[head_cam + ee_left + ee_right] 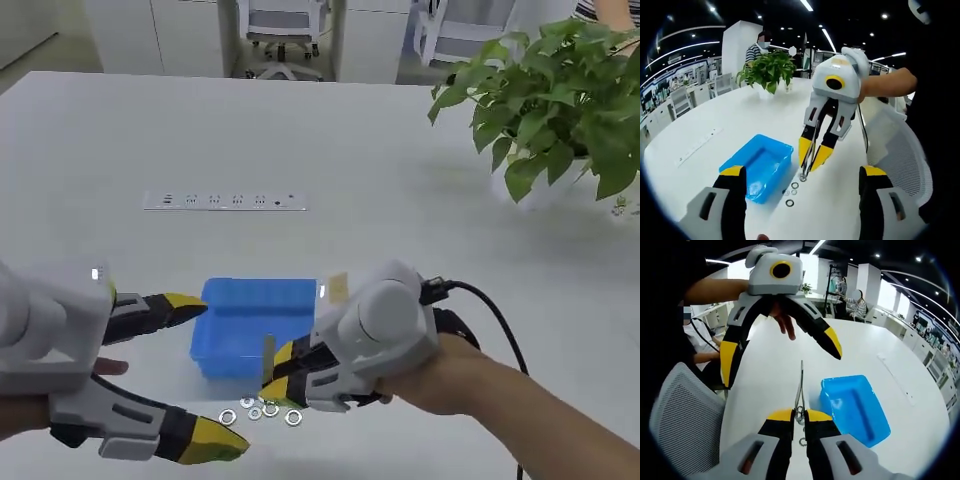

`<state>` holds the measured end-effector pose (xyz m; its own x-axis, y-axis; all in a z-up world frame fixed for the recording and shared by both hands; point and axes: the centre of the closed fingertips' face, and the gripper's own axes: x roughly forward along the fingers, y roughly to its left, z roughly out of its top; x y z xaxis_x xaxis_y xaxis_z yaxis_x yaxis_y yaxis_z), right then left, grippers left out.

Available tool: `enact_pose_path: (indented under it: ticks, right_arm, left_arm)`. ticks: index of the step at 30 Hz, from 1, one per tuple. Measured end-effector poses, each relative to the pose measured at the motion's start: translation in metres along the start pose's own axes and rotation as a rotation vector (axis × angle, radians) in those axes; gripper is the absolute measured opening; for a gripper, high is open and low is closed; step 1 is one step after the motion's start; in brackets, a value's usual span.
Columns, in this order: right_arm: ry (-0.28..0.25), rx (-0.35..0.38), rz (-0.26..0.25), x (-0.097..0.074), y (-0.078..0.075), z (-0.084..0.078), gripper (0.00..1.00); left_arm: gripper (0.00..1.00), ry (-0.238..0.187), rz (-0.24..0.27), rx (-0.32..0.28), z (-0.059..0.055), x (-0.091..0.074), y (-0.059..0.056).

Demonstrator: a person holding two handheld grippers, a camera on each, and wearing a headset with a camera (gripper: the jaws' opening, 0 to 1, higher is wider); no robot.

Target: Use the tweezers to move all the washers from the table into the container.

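Several small metal washers [262,409] lie on the white table [330,140] just in front of the blue container [255,325]. My right gripper [278,376] is shut on thin metal tweezers [268,352] and hovers right above the washers. In the left gripper view the tweezers [808,161] point down, their tip at a washer [802,177] beside the container [760,161]. My left gripper [205,375] stands open to the left of the container, nothing between its fingers. In the right gripper view the tweezers [800,387] jut forward from the shut jaws, with the container [855,407] to their right.
A white power strip [225,201] lies further back on the table. A potted plant [555,100] stands at the far right. A black cable [490,305] trails from the right gripper. Office chairs [285,25] stand beyond the far edge, and a mesh chair [685,410] beside the table.
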<state>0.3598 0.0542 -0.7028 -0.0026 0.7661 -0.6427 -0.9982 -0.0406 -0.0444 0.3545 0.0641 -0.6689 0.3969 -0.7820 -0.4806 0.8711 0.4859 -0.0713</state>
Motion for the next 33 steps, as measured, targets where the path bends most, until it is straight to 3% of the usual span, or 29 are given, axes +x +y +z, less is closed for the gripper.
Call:
enact_pose_path:
  ticks: [17,33]
  right_arm:
    - [-0.044,-0.005,-0.074,-0.019,-0.044,0.016,0.09]
    - [-0.061,-0.013,-0.094,-0.008,-0.075,0.008,0.09]
  left_arm:
    - [0.99,-0.015,0.034,-0.014,0.001,-0.006,0.001]
    - [0.99,-0.025,0.045,-0.03,0.003,-0.008,0.006]
